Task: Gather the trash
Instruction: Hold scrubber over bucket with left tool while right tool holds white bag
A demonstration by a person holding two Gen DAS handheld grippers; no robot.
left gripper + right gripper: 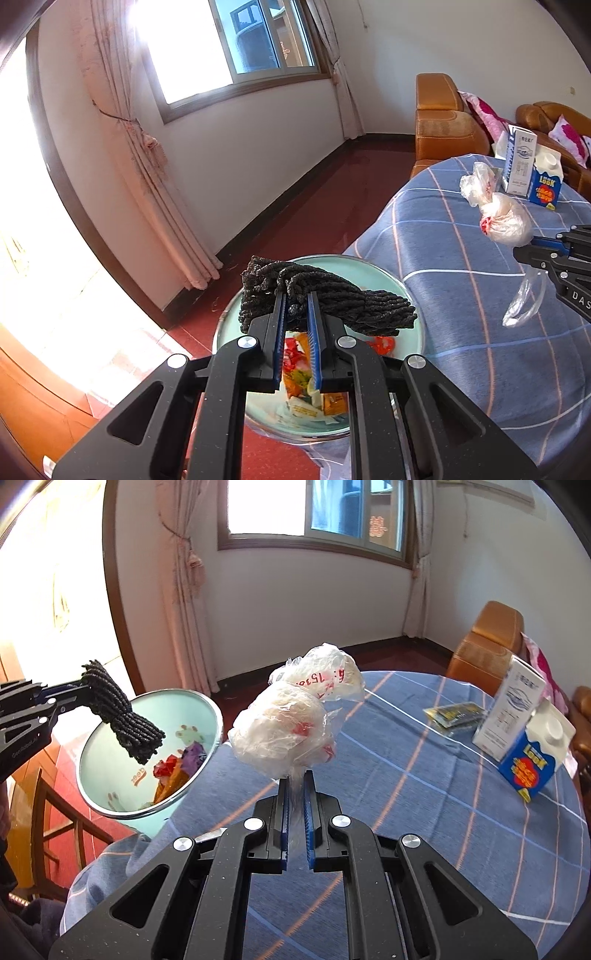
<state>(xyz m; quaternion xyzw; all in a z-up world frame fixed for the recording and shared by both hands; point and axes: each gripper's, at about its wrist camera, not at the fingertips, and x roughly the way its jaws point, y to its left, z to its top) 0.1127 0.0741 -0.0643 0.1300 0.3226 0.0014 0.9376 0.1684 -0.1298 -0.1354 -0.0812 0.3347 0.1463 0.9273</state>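
My left gripper (pixel 297 295) is shut on a black knitted cloth (pixel 325 301), which hangs over the open mint-green trash bin (pixel 410 295). The right wrist view shows that same cloth (pixel 122 716) held above the bin (pixel 110 746), with colourful wrappers (pixel 177 771) lying inside. My right gripper (pixel 295 775) is shut on the neck of a crumpled white plastic bag (pixel 291 716) with red print, lifted above the table. In the left wrist view the bag (pixel 504 221) sits at the right gripper's (pixel 532 243) tips.
A round table with a blue checked cloth (pixel 424 794) carries a white carton (pixel 509 709), a blue carton (pixel 532 760) and yellow-black packets (pixel 454 714). Orange sofas (pixel 443 118) with pink cushions stand behind. A wooden chair (pixel 55 823) is left of the bin.
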